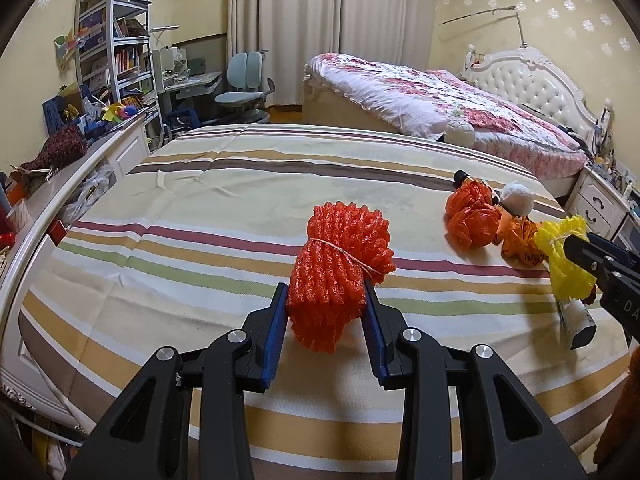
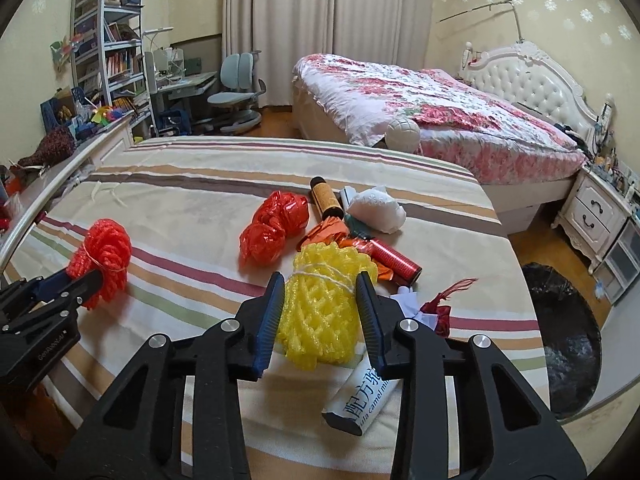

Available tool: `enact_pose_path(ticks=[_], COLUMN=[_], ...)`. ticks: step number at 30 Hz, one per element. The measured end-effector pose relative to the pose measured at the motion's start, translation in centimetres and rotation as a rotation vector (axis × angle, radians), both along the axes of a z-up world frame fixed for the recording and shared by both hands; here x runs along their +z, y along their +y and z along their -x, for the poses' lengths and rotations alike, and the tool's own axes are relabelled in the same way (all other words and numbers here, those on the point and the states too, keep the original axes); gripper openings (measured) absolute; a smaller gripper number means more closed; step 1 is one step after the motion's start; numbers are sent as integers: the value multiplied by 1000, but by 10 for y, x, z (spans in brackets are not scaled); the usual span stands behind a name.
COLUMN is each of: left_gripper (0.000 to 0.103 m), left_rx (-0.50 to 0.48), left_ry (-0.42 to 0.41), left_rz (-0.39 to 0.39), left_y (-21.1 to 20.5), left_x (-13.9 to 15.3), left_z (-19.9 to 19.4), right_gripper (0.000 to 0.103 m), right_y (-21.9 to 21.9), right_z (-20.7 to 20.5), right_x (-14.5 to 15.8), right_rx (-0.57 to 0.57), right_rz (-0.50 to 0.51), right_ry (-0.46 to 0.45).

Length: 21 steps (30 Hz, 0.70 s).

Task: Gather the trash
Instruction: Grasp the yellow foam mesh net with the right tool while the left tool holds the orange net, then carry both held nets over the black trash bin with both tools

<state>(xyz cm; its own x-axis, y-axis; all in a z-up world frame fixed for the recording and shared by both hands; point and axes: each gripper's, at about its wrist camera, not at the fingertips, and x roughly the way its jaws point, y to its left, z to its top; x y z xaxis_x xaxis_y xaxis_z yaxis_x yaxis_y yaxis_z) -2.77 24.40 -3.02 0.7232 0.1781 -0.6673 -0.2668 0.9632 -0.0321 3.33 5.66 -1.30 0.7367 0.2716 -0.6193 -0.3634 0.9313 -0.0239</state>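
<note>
My left gripper [image 1: 325, 294] is shut on an orange-red foam net bundle [image 1: 340, 260] tied with string, held just above the striped bedspread [image 1: 200, 208]. In the right wrist view my right gripper [image 2: 320, 284] is shut on a yellow foam net bundle [image 2: 320, 312], also tied with string. From the left wrist view that yellow bundle [image 1: 566, 256] hangs at the far right in the other gripper's black fingers. The orange-red bundle [image 2: 105, 264] shows at the left of the right wrist view.
Other litter lies on the bedspread: a crumpled red plastic bag [image 2: 274, 228], a brown tube [image 2: 326, 198], white wadding [image 2: 376, 210], a red roll [image 2: 394, 260], a white carton [image 2: 360, 404]. A black bag [image 2: 568, 340] sits on the floor at the right. A floral bed [image 2: 440, 108] stands behind.
</note>
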Motion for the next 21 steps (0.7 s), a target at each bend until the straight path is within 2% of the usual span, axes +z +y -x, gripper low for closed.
enact_pose_path(ticks=[10,21], left_gripper=[36,36], left_rx=[-36,-105], left_ry=[-21,-38], left_rz=[1,3], left_y=[-17,-47], left_x=[8,16], left_z=[-4,-15], right_gripper=[36,36], right_y=[-42,-91], right_z=[6,-4], right_x=[30,26], right_rx=[-40,-154], right_rz=[-101,-112], right_ry=[-33,-30])
